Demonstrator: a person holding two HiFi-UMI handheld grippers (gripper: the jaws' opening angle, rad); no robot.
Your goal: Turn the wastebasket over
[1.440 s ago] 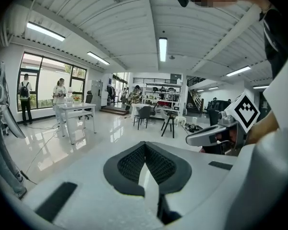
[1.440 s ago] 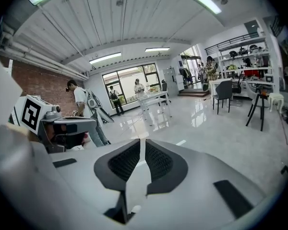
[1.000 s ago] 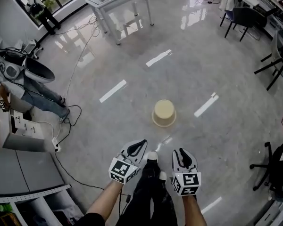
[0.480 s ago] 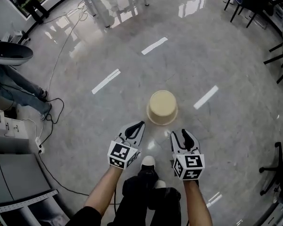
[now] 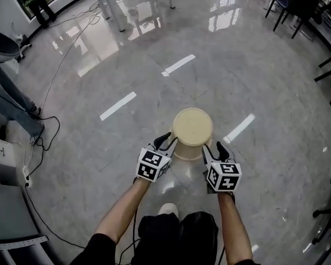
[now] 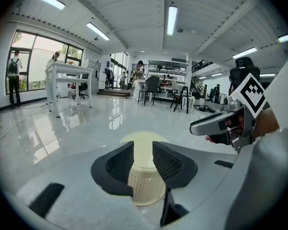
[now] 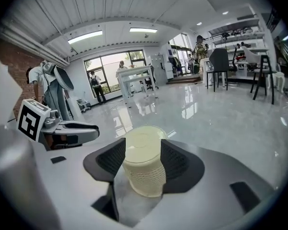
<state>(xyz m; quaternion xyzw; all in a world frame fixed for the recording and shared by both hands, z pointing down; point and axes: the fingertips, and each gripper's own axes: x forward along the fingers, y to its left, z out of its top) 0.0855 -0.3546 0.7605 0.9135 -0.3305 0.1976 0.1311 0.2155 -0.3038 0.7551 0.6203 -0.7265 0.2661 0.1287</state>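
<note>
A cream wastebasket (image 5: 192,131) stands upside down on the glossy floor, its closed bottom facing up and its latticed wall widening to the rim on the floor. My left gripper (image 5: 166,141) is at its near left side and my right gripper (image 5: 219,148) at its near right side, both close to the wall. Both pairs of jaws are opening, with nothing pressed between them. In the left gripper view the wastebasket (image 6: 146,186) shows through the gap of the left gripper (image 6: 143,159). The right gripper (image 7: 143,159) frames the wastebasket (image 7: 144,169) in the same way.
White tape strips (image 5: 118,105) mark the floor around the basket. A white table's legs (image 5: 107,4) stand at the far left, dark chairs (image 5: 298,4) at the far right. A black cable (image 5: 49,120) trails along the left, near a person's legs (image 5: 11,101).
Both grippers came forward and down from near my feet to either side of the wastebasket. Their jaws spread apart. The basket now looks larger and closer in the head view.
</note>
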